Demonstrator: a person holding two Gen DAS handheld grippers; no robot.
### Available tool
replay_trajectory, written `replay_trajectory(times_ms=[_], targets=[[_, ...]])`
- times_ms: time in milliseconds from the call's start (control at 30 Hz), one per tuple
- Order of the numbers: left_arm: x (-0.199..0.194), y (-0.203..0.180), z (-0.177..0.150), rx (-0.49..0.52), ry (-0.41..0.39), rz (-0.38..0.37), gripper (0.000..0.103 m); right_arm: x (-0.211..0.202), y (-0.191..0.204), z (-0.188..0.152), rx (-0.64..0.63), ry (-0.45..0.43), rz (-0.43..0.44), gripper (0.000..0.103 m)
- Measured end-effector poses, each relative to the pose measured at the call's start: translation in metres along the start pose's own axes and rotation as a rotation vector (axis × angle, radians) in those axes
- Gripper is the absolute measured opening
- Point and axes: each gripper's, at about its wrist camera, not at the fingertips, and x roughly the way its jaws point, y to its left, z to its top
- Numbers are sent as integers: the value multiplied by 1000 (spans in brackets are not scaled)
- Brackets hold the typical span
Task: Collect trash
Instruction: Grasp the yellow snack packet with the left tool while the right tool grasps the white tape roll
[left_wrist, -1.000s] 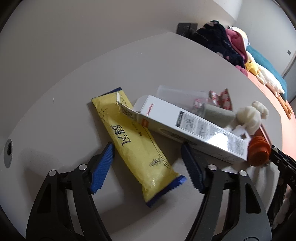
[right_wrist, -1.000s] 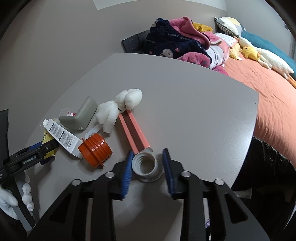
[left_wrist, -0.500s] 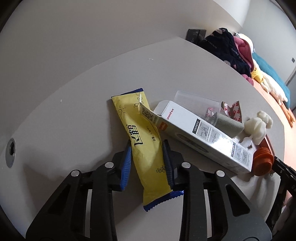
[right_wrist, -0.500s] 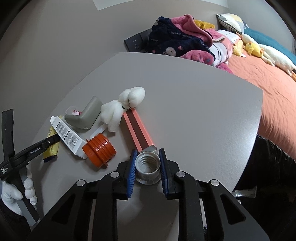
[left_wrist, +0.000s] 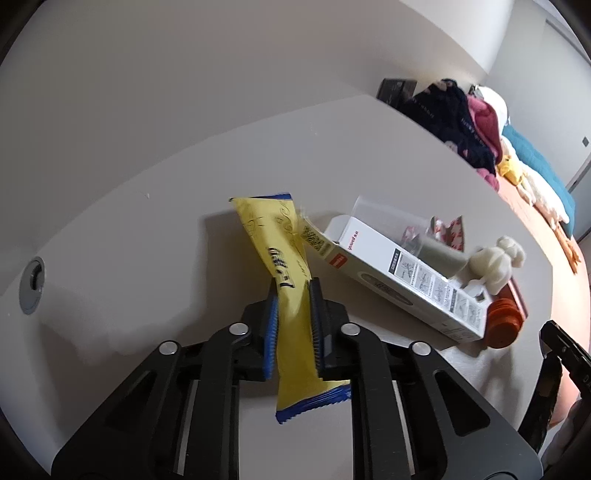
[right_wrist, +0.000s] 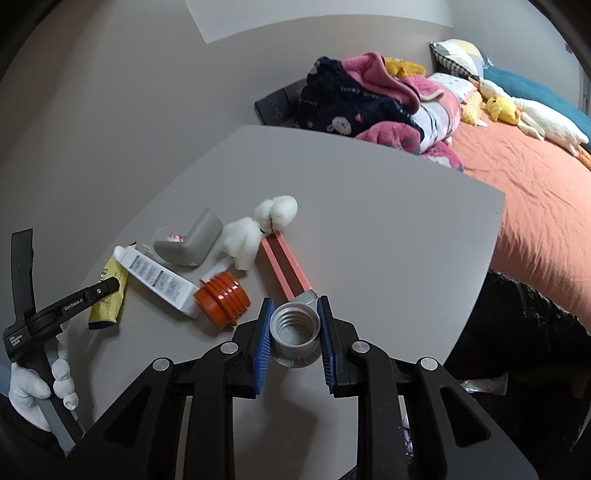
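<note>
My left gripper (left_wrist: 293, 291) is shut on a yellow snack wrapper (left_wrist: 284, 266) with blue ends, its far end tilted up off the grey table (left_wrist: 184, 221). My right gripper (right_wrist: 293, 317) is shut on a grey threaded cap (right_wrist: 294, 334), held just above the table. A white carton (left_wrist: 406, 275), an orange ribbed cap (right_wrist: 221, 297), a grey corner piece (right_wrist: 192, 245), white foam (right_wrist: 258, 230) and a salmon-red box (right_wrist: 286, 267) lie between the two grippers. In the right wrist view the wrapper (right_wrist: 109, 291) hangs from the left gripper, held by a white-gloved hand (right_wrist: 33, 384).
A clear plastic cup (left_wrist: 384, 218) and a red-patterned wrapper (left_wrist: 448, 230) lie behind the carton. A round cable hole (left_wrist: 32, 284) sits at the table's left. A bed (right_wrist: 535, 184) with piled clothes (right_wrist: 369, 107) adjoins the table's right edge. A black bag (right_wrist: 517, 332) stands below it.
The left jaws closed onto the yellow wrapper and lifted it, its far end swinging up. The right jaws closed on the grey cap and raised it slightly.
</note>
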Motion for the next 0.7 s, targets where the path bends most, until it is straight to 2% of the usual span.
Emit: replay_trajectory(times_ms=[400, 700], targets=[[-56, -23, 0, 72, -123, -86, 9, -40, 9, -3, -2, -81, 29, 25], [-75, -49, -5, 126, -145, -140, 9, -63, 3, -9, 15, -114, 38, 25]])
